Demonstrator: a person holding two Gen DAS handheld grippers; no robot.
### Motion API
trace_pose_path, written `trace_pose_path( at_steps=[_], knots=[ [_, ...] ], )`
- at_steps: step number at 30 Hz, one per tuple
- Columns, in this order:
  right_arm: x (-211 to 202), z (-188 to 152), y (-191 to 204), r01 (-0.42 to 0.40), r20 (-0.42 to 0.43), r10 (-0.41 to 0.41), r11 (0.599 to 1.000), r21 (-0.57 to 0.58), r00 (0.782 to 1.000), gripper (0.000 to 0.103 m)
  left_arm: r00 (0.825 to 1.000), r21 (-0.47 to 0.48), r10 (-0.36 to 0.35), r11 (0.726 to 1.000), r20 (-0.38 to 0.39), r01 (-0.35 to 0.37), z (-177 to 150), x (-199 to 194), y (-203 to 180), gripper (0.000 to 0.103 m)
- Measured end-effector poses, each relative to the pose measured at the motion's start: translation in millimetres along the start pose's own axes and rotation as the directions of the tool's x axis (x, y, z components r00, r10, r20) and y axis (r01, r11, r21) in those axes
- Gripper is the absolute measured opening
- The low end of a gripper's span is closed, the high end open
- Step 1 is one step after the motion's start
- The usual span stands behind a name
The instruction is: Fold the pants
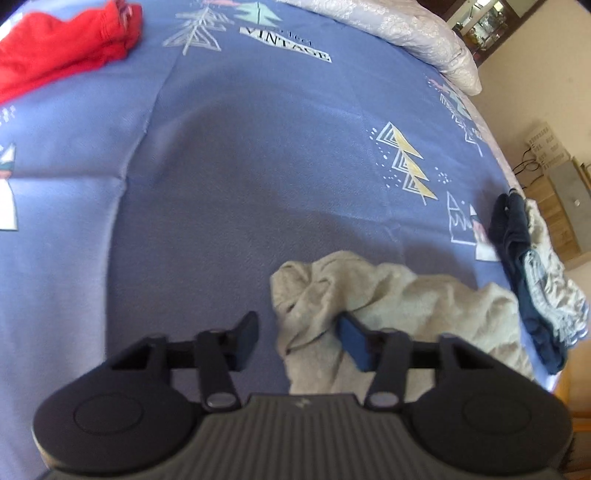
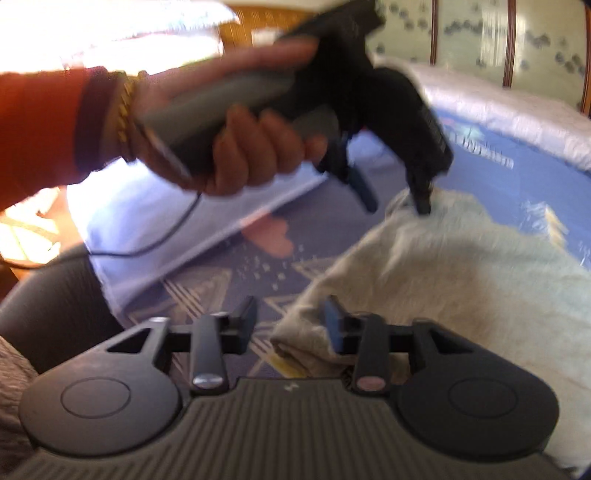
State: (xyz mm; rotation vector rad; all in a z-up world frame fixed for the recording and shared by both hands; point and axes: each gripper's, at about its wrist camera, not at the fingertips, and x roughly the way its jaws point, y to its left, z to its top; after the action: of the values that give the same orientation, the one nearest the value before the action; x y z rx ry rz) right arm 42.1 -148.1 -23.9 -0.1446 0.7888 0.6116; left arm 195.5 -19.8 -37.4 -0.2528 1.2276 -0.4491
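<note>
Nearest, in the right wrist view, the right gripper (image 2: 290,317) has its fingers apart. The pale grey pants (image 2: 461,277) lie to the right of the gap. A near corner of the cloth reaches in against the right-hand finger, while the left-hand finger stands over the bare bed sheet (image 2: 207,258). Blur hides whether any cloth is pinched, but no squeeze shows.

From that corner the pants run away and to the right as a loose, rumpled heap, so their long axis is hard to read. At the far edge of the cloth the left hand (image 2: 240,147) holds the left gripper (image 2: 395,199) tipped downward, fingers apart, one tip touching or just over the fabric.

The left wrist view shows the same offset. The bunched end of the pants sits against the right-hand finger and spreads right, and the left-hand finger hangs over bare sheet. Each gripper is at an edge of the garment, and neither looks nearer than the other. In my judgement both would need to shift right to get cloth properly between the fingers.

Farther off, a dark garment (image 1: 517,258) lies at the bed's right edge. A red garment (image 1: 66,48) is far left and a quilt (image 1: 406,29) is at the far end.
</note>
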Motion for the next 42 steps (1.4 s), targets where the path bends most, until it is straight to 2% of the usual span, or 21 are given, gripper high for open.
trace_pose_path(
  at_steps=[1, 3, 7, 10, 12, 13, 15, 16, 17, 19, 21, 24, 27, 28, 30, 31, 33, 34, 35, 37, 42],
  knots=[
    [1.7, -2.6, -2.4, 0.002, -0.022, -0.001, 1.000, 0.021, 1.000, 0.012, 1.000, -0.005, -0.020, 1.000, 0.000, 0.020, 2.0, 1.3, 1.5, 0.023],
    [-1.1, -3.7, -18.4, -0.055, -0.023, 0.059, 0.989, 0.136, 0.998, 0.010, 1.000, 0.021, 0.004, 1.000, 0.020, -0.004, 5.2, 1.5, -3.5, 0.014],
    [-14.2, -7.1, -34.8, -0.152, -0.008, 0.161, 0.949, 0.274, 0.987, 0.010, 0.997, 0.099, 0.032, 0.994, 0.067, -0.038, 11.7, 1.7, -20.9, 0.010],
    [-13.9, -14.9, -26.0, -0.188, -0.011, 0.200, 0.937, 0.294, 0.980, 0.005, 0.995, 0.080, 0.063, 0.994, 0.084, -0.070, 16.9, 11.3, -21.8, 0.010],
    [1.5, -23.4, -19.5, -0.220, -0.080, 0.258, 0.923, 0.316, 0.963, 0.002, 0.991, 0.058, 0.103, 0.992, 0.082, -0.108, 17.7, 15.7, -20.9, 0.013],
    [4.9, -26.0, -14.5, -0.203, -0.088, 0.241, 0.928, 0.312, 0.966, 0.002, 0.990, 0.041, 0.108, 0.993, 0.088, -0.112, 17.1, 12.9, -20.4, 0.017],
    [-2.7, -24.2, -12.0, -0.219, -0.043, 0.249, 0.913, 0.343, 0.968, 0.008, 0.984, 0.039, 0.120, 0.991, 0.132, -0.126, 12.5, -2.1, -21.1, 0.022],
    [-11.6, -22.1, -13.3, -0.237, 0.005, 0.251, 0.906, 0.351, 0.968, 0.008, 0.977, 0.049, 0.137, 0.988, 0.165, -0.147, 9.3, -12.3, -22.7, 0.032],
    [-23.5, -19.0, -14.9, -0.245, 0.059, 0.239, 0.903, 0.354, 0.969, 0.008, 0.966, 0.059, 0.154, 0.984, 0.207, -0.169, 6.3, -24.8, -23.0, 0.042],
    [-46.0, -14.9, -22.6, -0.240, 0.141, 0.201, 0.894, 0.377, 0.969, 0.010, 0.952, 0.069, 0.165, 0.980, 0.257, -0.188, -2.3, -46.0, -24.3, 0.043],
    [-66.5, -16.0, -35.2, -0.205, 0.201, 0.128, 0.878, 0.433, 0.971, 0.012, 0.948, 0.087, 0.179, 0.974, 0.263, -0.208, -13.2, -57.8, -29.3, 0.043],
    [-89.7, -23.8, -50.6, -0.109, 0.232, -0.017, 0.847, 0.520, 0.973, 0.013, 0.942, 0.168, 0.192, 0.955, 0.275, -0.244, -39.8, -65.8, -49.5, 0.044],
    [-110.7, -35.7, -61.8, -0.038, 0.253, -0.146, 0.797, 0.602, 0.956, 0.017, 0.943, 0.270, 0.204, 0.923, 0.262, -0.275, -71.6, -58.6, -72.7, 0.047],
    [-116.3, -40.8, -65.9, -0.020, 0.252, -0.181, 0.775, 0.631, 0.951, 0.019, 0.942, 0.309, 0.217, 0.905, 0.256, -0.293, -84.0, -53.9, -79.5, 0.047],
    [-124.0, -54.5, -75.2, 0.045, 0.214, -0.262, 0.723, 0.690, 0.941, 0.033, 0.933, 0.370, 0.257, 0.865, 0.251, -0.338, -104.1, -39.4, -91.6, 0.047],
    [-121.2, -59.1, -78.9, 0.090, 0.176, -0.298, 0.702, 0.707, 0.938, 0.033, 0.927, 0.394, 0.284, 0.845, 0.244, -0.363, -112.9, -30.0, -96.5, 0.047],
    [-112.2, -70.9, -90.6, 0.237, 0.011, -0.360, 0.636, 0.734, 0.933, 0.027, 0.915, 0.411, 0.335, 0.819, 0.224, -0.400, -127.5, -15.0, -101.5, 0.047],
    [-112.8, -79.0, -94.5, 0.249, -0.022, -0.355, 0.610, 0.752, 0.935, 0.027, 0.910, 0.409, 0.349, 0.813, 0.225, -0.414, -132.5, -12.0, -102.7, 0.047],
    [-118.0, -82.8, -93.4, 0.214, 0.007, -0.349, 0.591, 0.778, 0.937, 0.028, 0.903, 0.409, 0.357, 0.807, 0.237, -0.426, -137.5, -12.7, -104.2, 0.047],
    [-130.0, -81.9, -84.2, 0.185, 0.049, -0.356, 0.594, 0.783, 0.933, 0.030, 0.899, 0.414, 0.361, 0.800, 0.247, -0.434, -142.3, -17.4, -107.4, 0.047],
    [-151.5, -73.1, -66.7, 0.243, 0.065, -0.432, 0.619, 0.746, 0.900, 0.033, 0.908, 0.372, 0.342, 0.832, 0.241, -0.412, -152.8, -32.8, -105.3, 0.048]
  ],
)
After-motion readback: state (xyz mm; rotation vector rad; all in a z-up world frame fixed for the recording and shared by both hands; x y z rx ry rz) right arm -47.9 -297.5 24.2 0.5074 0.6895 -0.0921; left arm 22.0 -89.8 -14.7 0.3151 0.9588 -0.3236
